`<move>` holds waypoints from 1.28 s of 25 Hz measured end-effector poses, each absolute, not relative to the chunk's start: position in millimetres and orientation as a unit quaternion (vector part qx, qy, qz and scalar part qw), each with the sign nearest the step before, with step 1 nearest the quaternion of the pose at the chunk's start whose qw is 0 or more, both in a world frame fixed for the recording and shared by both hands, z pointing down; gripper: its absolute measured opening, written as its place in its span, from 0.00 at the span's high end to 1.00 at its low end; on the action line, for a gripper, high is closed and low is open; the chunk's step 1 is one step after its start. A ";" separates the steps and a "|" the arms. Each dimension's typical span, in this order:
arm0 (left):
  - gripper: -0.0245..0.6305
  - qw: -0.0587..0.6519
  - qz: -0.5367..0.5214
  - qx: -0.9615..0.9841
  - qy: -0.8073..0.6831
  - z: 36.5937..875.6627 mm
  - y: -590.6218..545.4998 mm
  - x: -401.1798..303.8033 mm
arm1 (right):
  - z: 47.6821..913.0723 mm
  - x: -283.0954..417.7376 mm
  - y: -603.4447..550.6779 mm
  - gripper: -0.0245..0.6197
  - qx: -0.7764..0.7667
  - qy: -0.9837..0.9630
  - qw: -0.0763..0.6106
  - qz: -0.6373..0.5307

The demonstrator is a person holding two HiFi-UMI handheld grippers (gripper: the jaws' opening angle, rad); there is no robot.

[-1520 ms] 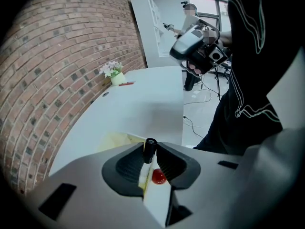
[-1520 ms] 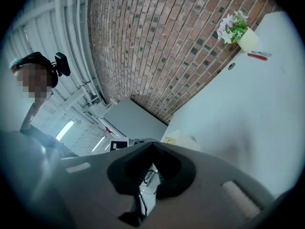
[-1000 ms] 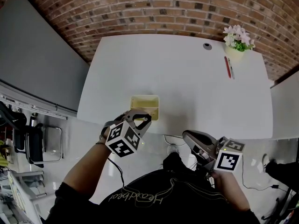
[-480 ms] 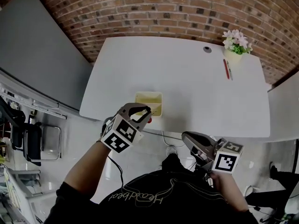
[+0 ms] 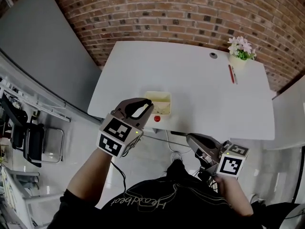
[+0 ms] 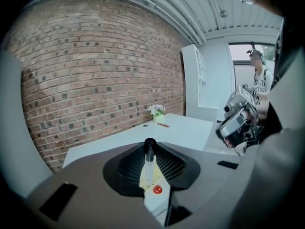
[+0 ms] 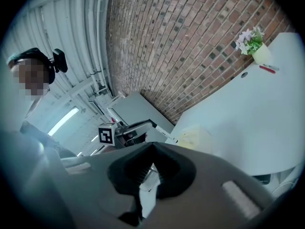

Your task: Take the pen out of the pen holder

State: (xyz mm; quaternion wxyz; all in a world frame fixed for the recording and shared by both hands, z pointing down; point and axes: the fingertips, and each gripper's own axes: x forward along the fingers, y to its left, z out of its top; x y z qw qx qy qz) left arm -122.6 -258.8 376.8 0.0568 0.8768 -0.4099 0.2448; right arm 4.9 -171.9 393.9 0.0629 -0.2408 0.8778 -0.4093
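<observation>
The white table (image 5: 214, 94) runs far to a brick wall (image 5: 190, 18). Near of its edge, the right gripper (image 5: 190, 138) hangs with its jaws drawn together on nothing. The left gripper (image 5: 145, 108), raised at the near edge, clamps the pen (image 6: 148, 165) (black cap up) just near of the yellow pen holder (image 5: 159, 99) – whether pen and holder touch is unclear.

My white table (image 5: 200, 85): yellow holder (image 5: 158, 102) near front edge; flowerpot (image 5: 238, 57) at far right corner, pens (image 5: 232, 74) just beside; grey disc (image 5: 213, 55) nearby.
</observation>
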 end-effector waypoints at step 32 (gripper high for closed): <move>0.85 0.272 0.017 0.902 -0.334 320.1 -106.7 -121.3 | 326.7 -17.2 -112.8 0.96 -0.250 0.926 0.070 -0.275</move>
